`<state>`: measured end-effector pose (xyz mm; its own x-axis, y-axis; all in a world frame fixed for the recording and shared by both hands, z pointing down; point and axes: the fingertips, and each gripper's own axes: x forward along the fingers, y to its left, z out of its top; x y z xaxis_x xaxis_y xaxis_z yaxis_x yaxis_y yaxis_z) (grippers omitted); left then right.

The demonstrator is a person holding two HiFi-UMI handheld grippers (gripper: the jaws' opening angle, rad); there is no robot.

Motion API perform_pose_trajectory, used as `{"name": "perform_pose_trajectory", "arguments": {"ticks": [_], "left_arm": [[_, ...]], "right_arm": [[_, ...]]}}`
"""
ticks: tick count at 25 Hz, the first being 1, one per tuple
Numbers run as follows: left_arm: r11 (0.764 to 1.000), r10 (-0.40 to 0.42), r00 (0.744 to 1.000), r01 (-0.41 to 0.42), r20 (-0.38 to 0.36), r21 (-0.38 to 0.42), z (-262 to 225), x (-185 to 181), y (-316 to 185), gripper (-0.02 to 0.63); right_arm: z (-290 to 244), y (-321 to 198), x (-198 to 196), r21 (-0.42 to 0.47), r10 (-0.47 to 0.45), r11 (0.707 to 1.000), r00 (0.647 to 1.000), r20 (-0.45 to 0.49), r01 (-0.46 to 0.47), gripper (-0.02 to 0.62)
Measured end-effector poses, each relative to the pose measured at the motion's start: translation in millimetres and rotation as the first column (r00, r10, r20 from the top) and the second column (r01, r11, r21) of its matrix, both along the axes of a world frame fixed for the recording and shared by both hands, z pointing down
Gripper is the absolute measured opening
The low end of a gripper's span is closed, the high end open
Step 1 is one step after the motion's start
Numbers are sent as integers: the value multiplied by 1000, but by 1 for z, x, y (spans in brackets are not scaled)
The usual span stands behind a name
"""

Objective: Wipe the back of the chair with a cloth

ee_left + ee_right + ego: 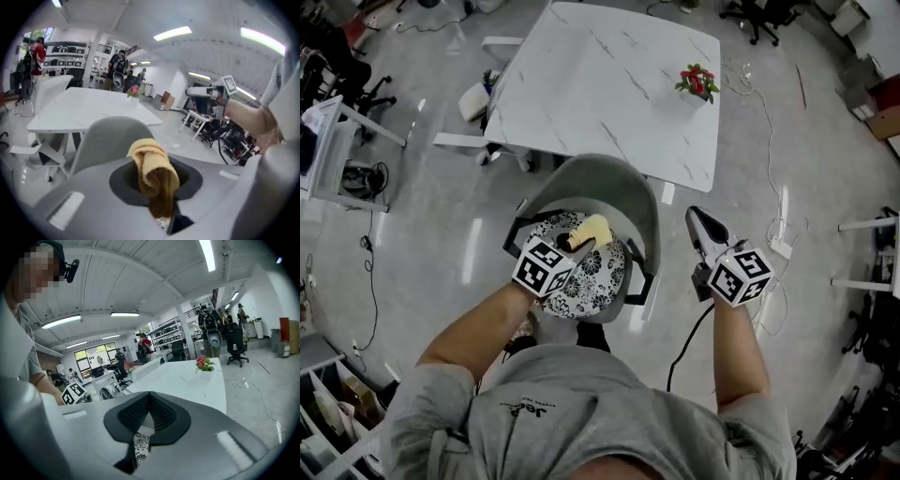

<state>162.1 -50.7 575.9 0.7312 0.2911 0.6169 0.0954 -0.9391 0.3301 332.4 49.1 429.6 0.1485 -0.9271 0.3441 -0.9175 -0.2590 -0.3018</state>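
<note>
Two grippers are hovering by the chair back: the left gripper is pinching a yellow cloth over the seat, while the right gripper is waiting alongside, jaws pressed together, empty. Wiping probably isn't under way yet; next, the cloth needs pressing against the back.

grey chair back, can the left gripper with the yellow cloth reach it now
Likely yes: the left gripper, shut on the yellow cloth, hangs over the patterned seat cushion, and the grey curved chair back stands just ahead, nothing between.
</note>
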Motion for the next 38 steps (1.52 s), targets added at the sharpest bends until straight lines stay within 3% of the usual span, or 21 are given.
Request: {"name": "perform_pose_trajectory", "arguments": {"ticks": [4, 7, 14, 18, 21, 24, 28, 33, 38], "left_arm": [[984, -173, 981, 176, -85, 39, -69, -44, -52, 121], [949, -304, 942, 313, -142, 39, -119, -88, -85, 121], [831, -524, 797, 555, -301, 23, -232, -199, -139, 121], [756, -599, 697, 655, -395, 9, -282, -269, -163, 121], [721, -628, 649, 693, -430, -8, -304, -319, -174, 121], [707, -634, 625, 707, -455, -14, -323, -368, -186, 121], [705, -621, 605, 709, -497, -18, -347, -427, -199, 121], [708, -598, 598, 706, -534, -1, -359, -483, -209, 121], [708, -587, 581, 706, -564, -9, -367, -514, -212, 121]], "right_arm": [[-38, -48, -34, 38, -147, 988, 989, -27, 148, 3], [-62, -77, -70, 60, -251, 966, 967, -41, 253, 3], [-115, -140, -162, 106, -476, 869, 875, -91, 484, 3], [-142, -167, -212, 130, -543, 821, 831, -121, 556, 3], [-160, -183, -247, 138, -566, 801, 811, -147, 583, 3], [-179, -203, -289, 152, -577, 785, 799, -170, 600, 3], [-195, -224, -348, 158, -592, 771, 786, -177, 617, 3], [-209, -245, -396, 159, -562, 786, 797, -219, 598, 3], [-219, -256, -423, 147, -553, 790, 795, -248, 595, 3]]}}
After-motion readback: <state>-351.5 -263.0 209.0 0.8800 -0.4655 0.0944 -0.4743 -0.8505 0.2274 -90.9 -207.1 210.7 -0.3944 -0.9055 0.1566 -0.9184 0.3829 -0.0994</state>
